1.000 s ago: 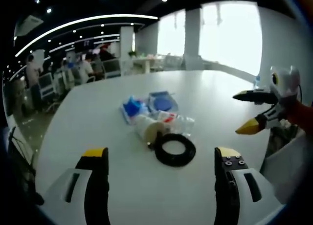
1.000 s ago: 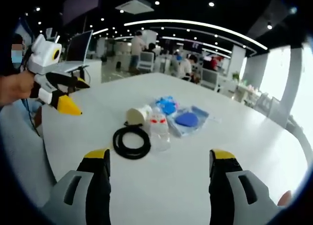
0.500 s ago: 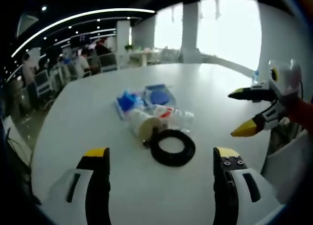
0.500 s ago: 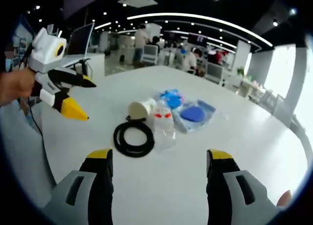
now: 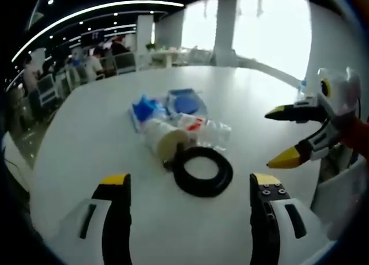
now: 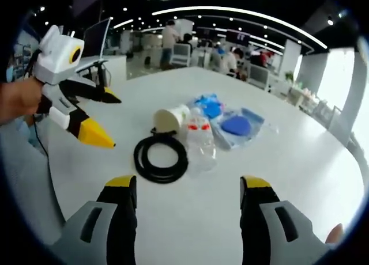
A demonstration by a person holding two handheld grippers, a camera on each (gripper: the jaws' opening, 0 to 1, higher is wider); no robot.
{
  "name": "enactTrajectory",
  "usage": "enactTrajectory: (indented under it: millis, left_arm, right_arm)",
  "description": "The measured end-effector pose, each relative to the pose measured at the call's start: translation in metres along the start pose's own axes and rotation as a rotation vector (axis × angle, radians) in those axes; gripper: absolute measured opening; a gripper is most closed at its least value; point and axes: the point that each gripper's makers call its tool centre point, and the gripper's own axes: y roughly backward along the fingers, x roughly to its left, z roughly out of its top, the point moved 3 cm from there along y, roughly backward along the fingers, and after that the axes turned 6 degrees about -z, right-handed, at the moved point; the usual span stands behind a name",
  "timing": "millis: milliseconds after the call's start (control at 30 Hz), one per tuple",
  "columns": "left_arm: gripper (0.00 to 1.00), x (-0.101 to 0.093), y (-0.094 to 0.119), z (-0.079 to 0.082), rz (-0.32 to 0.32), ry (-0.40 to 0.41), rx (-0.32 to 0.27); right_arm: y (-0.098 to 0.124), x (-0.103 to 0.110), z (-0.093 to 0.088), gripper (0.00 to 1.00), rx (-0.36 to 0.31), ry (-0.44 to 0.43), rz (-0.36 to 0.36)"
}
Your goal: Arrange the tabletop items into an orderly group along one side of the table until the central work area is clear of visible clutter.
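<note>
Both of your grippers hang over the white table with jaws spread wide and nothing between them. The left gripper points at the clutter from the near edge, and the right gripper faces the same pile from another side.

The clutter sits bunched around the middle of the table, well away from every edge: a black coil of tubing lying flat, a white paper cup tipped on its side and touching the coil, a clear plastic bottle with a red label lying beside the cup, and blue items in clear bags just behind them.

Nothing has been moved to a side, so I judge the task is at its start. Watch the cup and bottle: both lie on their sides and will likely roll if you nudge them instead of gripping squarely. The coil is limp and may drag the cup along, or slip out of a shallow pinch. With both grippers closing on one small pile, they could also collide.

From the left gripper view you see bright windows beyond the far edge. From the right gripper view you see a laptop near that edge and people seated at desks beyond.
</note>
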Motion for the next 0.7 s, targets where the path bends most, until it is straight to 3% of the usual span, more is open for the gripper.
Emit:
enactTrajectory:
  millis: [700]
  left_arm:
    - [0.75, 0.011, -0.035, -0.021, -0.001, 0.030, 0.085]
  right_arm:
    - [-0.038, 0.008, -0.021, 0.68, 0.090, -0.040, 0.040]
